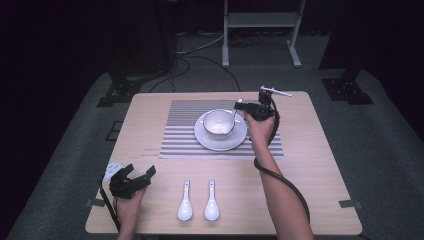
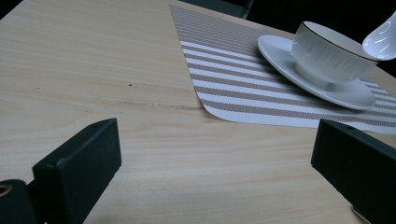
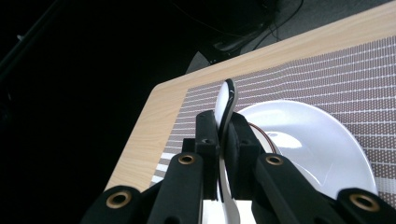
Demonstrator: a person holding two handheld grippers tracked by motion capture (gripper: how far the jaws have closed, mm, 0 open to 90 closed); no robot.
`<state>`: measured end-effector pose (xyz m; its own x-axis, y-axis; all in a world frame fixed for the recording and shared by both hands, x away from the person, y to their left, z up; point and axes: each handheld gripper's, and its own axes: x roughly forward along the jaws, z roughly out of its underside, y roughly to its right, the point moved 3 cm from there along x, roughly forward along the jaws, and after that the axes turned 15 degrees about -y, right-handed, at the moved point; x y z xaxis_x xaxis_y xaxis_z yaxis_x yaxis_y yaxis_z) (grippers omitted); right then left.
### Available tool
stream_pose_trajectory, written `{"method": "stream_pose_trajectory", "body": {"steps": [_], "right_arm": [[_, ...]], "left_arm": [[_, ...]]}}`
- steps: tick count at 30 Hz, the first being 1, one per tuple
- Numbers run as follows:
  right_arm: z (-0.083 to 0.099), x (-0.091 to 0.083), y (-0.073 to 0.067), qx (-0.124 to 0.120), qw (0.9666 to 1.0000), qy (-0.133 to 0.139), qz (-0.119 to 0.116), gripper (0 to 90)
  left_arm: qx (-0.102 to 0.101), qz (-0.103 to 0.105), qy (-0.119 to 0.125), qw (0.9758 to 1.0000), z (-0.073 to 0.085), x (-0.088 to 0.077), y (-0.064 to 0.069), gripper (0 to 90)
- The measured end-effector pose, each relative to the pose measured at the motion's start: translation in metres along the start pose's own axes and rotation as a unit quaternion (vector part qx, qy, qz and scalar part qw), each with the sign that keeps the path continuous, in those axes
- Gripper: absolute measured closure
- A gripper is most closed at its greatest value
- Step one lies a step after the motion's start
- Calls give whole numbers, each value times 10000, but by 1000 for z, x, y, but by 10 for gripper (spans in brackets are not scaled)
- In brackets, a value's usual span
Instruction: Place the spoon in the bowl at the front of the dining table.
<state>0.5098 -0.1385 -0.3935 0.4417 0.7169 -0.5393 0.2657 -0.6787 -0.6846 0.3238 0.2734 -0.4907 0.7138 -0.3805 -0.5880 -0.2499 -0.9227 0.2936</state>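
In the high view, my right gripper is at the 1 o'clock side of the white bowl, and its jaws are clamped on a white spoon which hangs over the bowl's rim. The bowl stands on a white saucer in the middle of the striped placemat. My left gripper rests at the 7 o'clock corner of the wooden table with its jaws apart and nothing between them. Two more white spoons lie side by side near the 6 o'clock edge.

In the left gripper view, my two black jaws stand wide apart over bare wood. The bowl on its saucer is at 1 o'clock, with the held spoon above its rim.

In the right gripper view, my jaws press together on the spoon, which points to 12 o'clock, standing on its edge. The saucer is just behind, at 3 o'clock.
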Motion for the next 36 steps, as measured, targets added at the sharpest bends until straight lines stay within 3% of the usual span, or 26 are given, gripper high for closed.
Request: {"method": "stream_pose_trajectory", "body": {"steps": [3,12,27,36], "right_arm": [[0,1,5,124,9999,75,-23,846],[4,6,8,182,9997,146,23,846],[19,25,20,187,9996,-202,-7,846],[23,28,24,159,9996,-252,11,846]], "left_arm": [[14,-3,-15,10000,0,0,0,4],[2,0,1,10000,0,0,0,4],[5,6,-11,10000,0,0,0,4],[13,5,-12,10000,0,0,0,4]]}}
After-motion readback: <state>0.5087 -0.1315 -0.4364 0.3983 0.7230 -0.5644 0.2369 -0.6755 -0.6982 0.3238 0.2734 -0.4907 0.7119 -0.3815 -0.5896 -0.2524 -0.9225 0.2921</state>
